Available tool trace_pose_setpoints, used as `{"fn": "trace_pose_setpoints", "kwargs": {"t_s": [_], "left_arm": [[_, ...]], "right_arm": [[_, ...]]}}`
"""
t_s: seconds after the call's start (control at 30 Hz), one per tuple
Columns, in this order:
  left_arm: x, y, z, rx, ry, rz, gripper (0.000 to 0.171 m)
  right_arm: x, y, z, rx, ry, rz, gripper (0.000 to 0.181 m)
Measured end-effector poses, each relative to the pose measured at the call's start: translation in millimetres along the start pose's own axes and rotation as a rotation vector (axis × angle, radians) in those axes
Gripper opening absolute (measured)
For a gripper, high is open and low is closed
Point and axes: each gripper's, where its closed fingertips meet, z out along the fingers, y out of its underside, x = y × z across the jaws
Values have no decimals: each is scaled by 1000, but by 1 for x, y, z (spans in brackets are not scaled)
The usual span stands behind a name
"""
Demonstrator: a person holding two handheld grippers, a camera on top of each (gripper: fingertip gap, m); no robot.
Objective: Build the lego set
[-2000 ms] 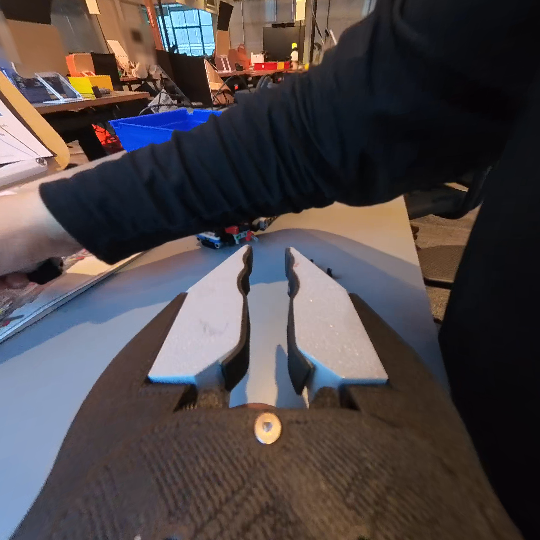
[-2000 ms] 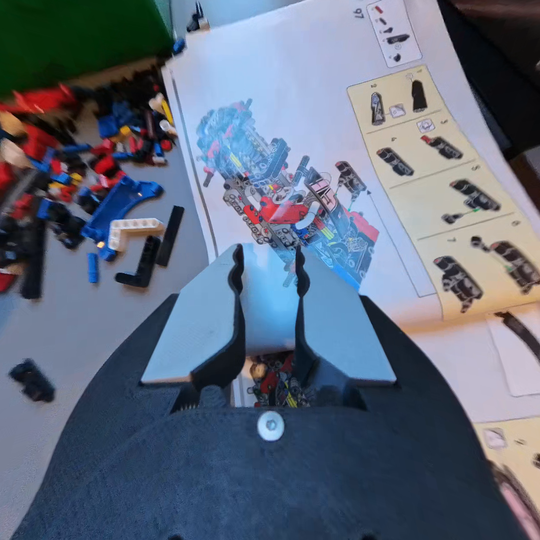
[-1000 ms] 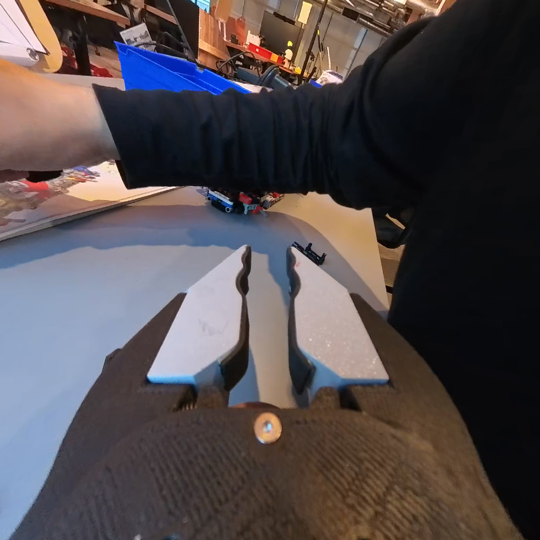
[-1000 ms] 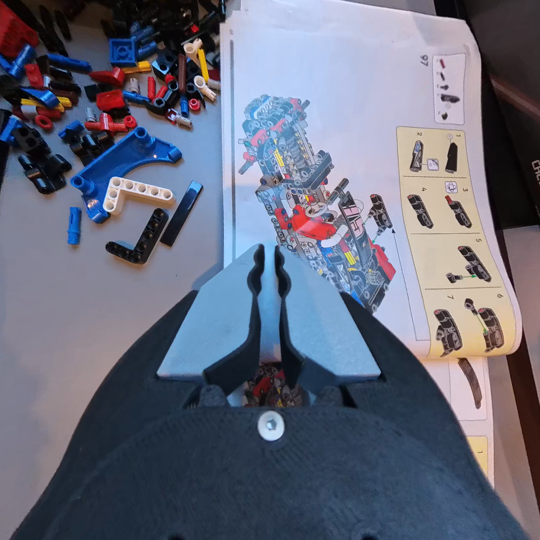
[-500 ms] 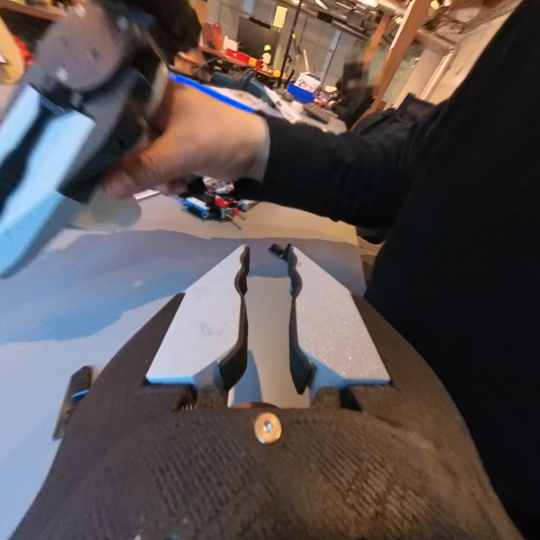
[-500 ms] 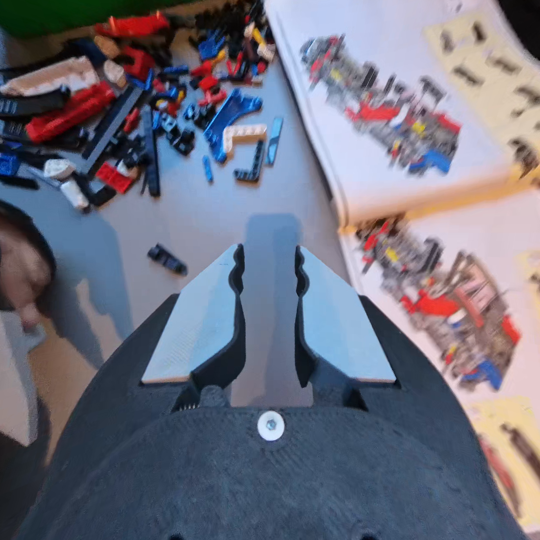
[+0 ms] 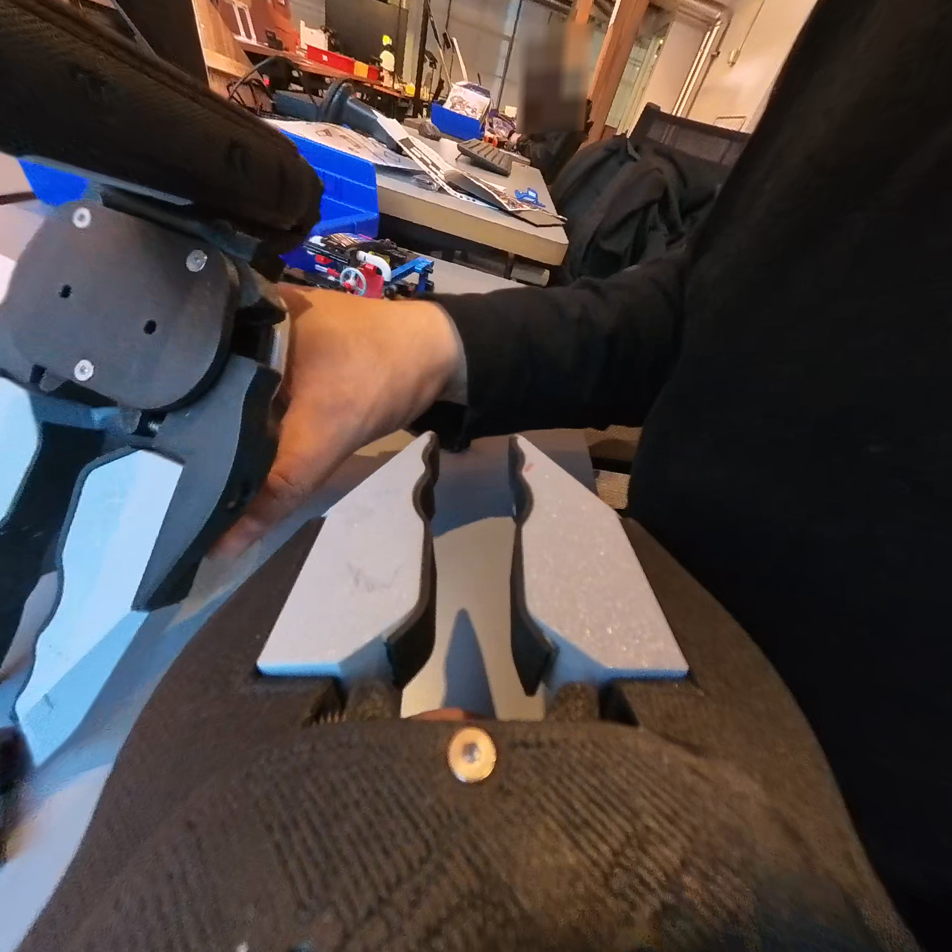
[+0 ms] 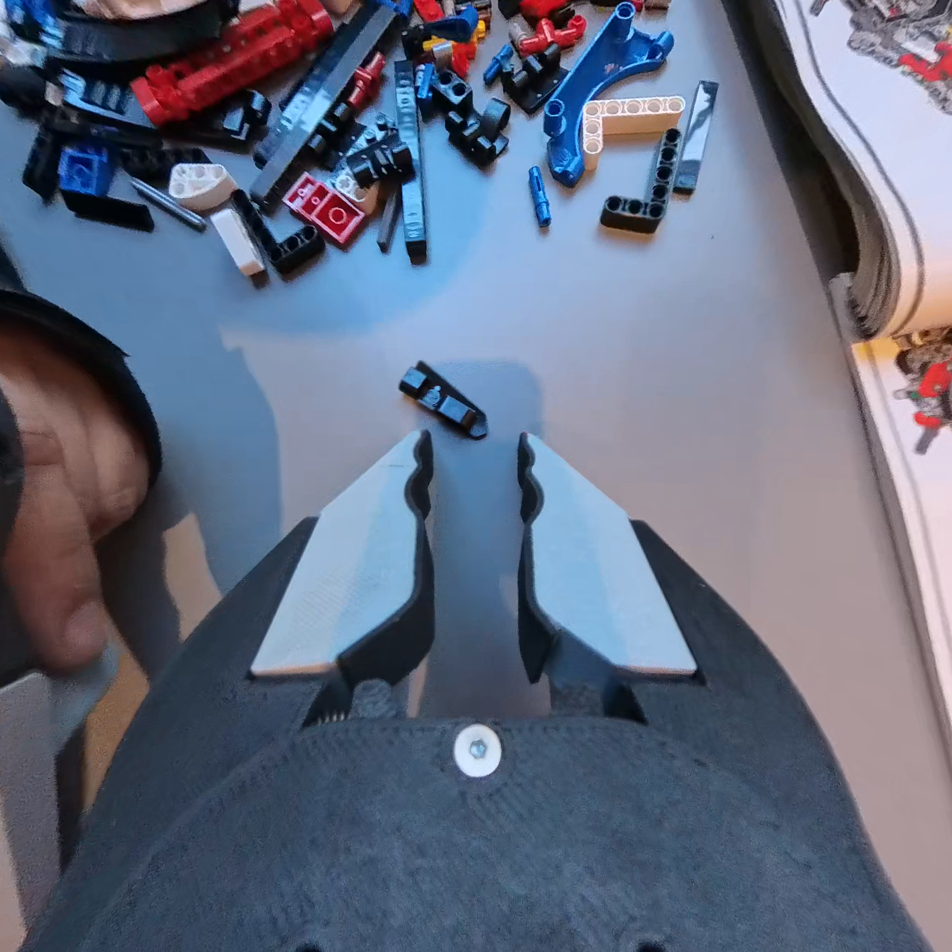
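Note:
A small black lego piece [image 8: 443, 401] lies alone on the grey table [image 8: 669, 412], just beyond my right gripper [image 8: 471, 445], which is open and empty above it. A pile of loose red, blue, black and white lego parts [image 8: 319, 118] lies farther off. My left gripper [image 7: 471, 453] is open and empty, low over the table. The right gripper [image 7: 123, 412] and the hand [image 7: 355, 381] that holds it show at the left of the left wrist view. A part-built lego model [image 7: 360, 268] stands at the table's far side.
An open instruction booklet [image 8: 906, 180] lies at the right of the right wrist view. A hand [image 8: 62, 489] shows at its left edge. A blue bin [image 7: 345, 185] stands behind the model. The person's black-clad body [image 7: 798, 463] fills the right of the left wrist view. One gripper's finger ends stand about 15 cm off the other's.
My right gripper has swung from the booklet to the left, opened, and come down over the lone black piece. In the left wrist view the right gripper and hand have moved in close.

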Motion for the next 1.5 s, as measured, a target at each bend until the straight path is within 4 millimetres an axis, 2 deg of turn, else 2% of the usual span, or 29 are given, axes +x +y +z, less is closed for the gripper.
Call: {"fn": "trace_pose_setpoints", "kwargs": {"t_s": [0.23, 0.4, 0.5, 0.57, 0.67, 0.97, 1.5], "left_arm": [[-5, -1, -2, 5, -17, -24, 23], [-17, -2, -7, 11, -55, -65, 22], [-20, -2, -8, 14, -61, -80, 22], [-21, -2, -9, 11, -71, -68, 21], [-20, -1, -8, 7, -73, -50, 22], [-16, 0, -6, 1, -73, -33, 21], [-22, -2, -8, 25, -69, -90, 21]], "right_arm": [[24, -8, 7, -30, 68, -61, 27], [40, -6, 4, -24, 127, 4, 26], [30, -7, -3, 57, 85, 83, 33], [23, -7, -5, 105, 71, 126, 45], [21, 0, -3, 116, 100, 144, 56], [3, 1, -2, 147, 81, 121, 56], [7, -11, -9, 238, 90, 138, 51]]}}
